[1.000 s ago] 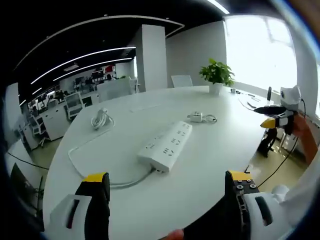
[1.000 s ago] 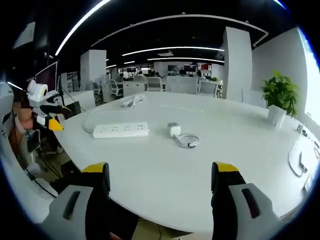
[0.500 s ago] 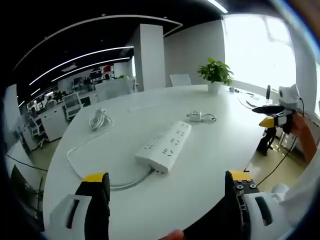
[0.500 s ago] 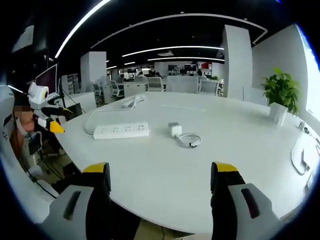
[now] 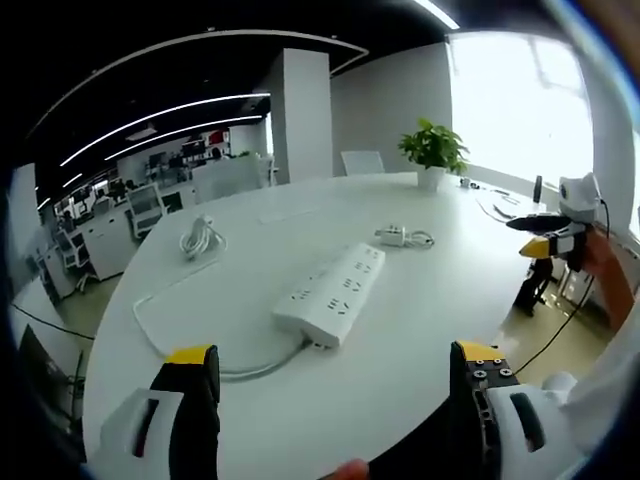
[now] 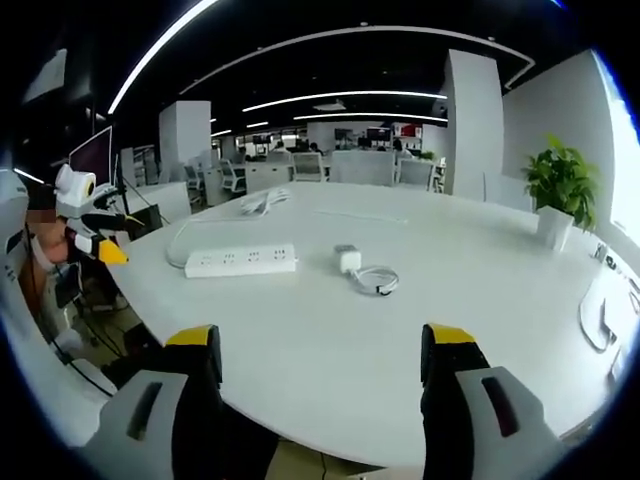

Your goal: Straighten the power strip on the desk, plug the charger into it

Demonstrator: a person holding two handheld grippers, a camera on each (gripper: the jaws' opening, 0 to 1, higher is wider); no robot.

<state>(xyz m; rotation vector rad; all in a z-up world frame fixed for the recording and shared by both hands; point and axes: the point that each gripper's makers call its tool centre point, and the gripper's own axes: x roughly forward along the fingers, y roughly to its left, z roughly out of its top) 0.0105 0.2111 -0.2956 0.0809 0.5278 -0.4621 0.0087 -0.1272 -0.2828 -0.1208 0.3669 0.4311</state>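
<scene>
power strip (image 5: 333,293): one, white, lying flat on the white desk (image 5: 420,330). in my left gripper view its long axis runs diagonally, near end lower left, far end upper right toward the charger. in my right gripper view it lies almost level across the view, left of centre (image 6: 241,261).
strip cable (image 5: 190,335): one, white, leaves the strip's near end, loops wide round the desk edge and ends in a coiled bundle (image 5: 201,238) farther back.
charger (image 5: 391,236): one, small white block, beyond the strip's far end, apart from it, not plugged in. its thin white cord (image 5: 420,239) is coiled just beside it. in my right gripper view the charger (image 6: 347,259) sits right of the strip with the cord (image 6: 375,279) curled in front.
my left gripper (image 5: 335,375): jaws wide apart, nothing between them, hovering at the near desk edge, not touching the strip. in my right gripper view it appears at far left (image 6: 95,240).
my right gripper (image 6: 320,352): jaws wide apart, holding nothing, at the desk edge, well apart from strip and charger. in my left gripper view it appears at far right (image 5: 548,236).
plant (image 5: 433,150): one, potted, green, at the far side of the desk.
room: open office, rows of desks and chairs behind, bright window on the plant's side.
</scene>
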